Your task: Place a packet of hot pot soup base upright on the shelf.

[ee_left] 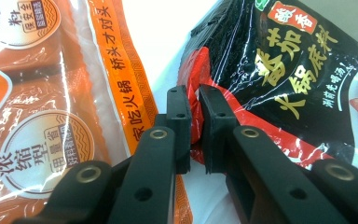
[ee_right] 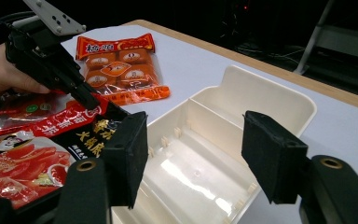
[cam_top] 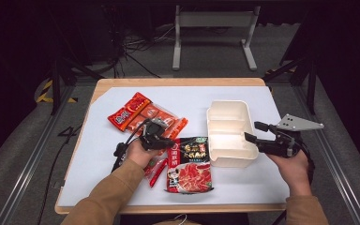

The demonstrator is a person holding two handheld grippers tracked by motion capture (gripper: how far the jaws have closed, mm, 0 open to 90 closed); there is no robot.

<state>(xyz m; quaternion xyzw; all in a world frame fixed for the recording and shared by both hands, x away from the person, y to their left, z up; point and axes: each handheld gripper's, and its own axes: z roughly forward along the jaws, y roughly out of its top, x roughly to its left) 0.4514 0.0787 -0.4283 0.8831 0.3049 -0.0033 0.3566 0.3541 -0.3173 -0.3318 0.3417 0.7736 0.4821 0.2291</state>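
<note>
The black hotpot soup-base pouch [cam_top: 189, 163] lies flat on the white table cover [cam_top: 98, 154], just left of the cream two-compartment tray [cam_top: 228, 131] and overlapping a red packet [cam_top: 157, 171] beneath its left edge. It looks light and floppy: a glossy plastic film sachet (probably slippery where it is taut), so it would sag from any single hold. The crimped seal at a corner is the sensible place to grasp, being flat and thin enough for the pads.

That is where the left gripper [ee_left: 193, 109] has it: its jaws are nearly together, pinching the pouch's upper-left corner, the red-and-black film caught between the pads. The left hand [cam_top: 138, 152] rests low on the table, gripper pointing forward and down. Beside it lies the orange pack of hotpot seasoning blocks [cam_top: 143, 117].

The right gripper [cam_top: 258, 133] is level, aimed leftward at the tray's right wall, its jaws spread either side of the rim without visibly pressing. The right hand [cam_top: 294, 166] holds it from below.
</note>
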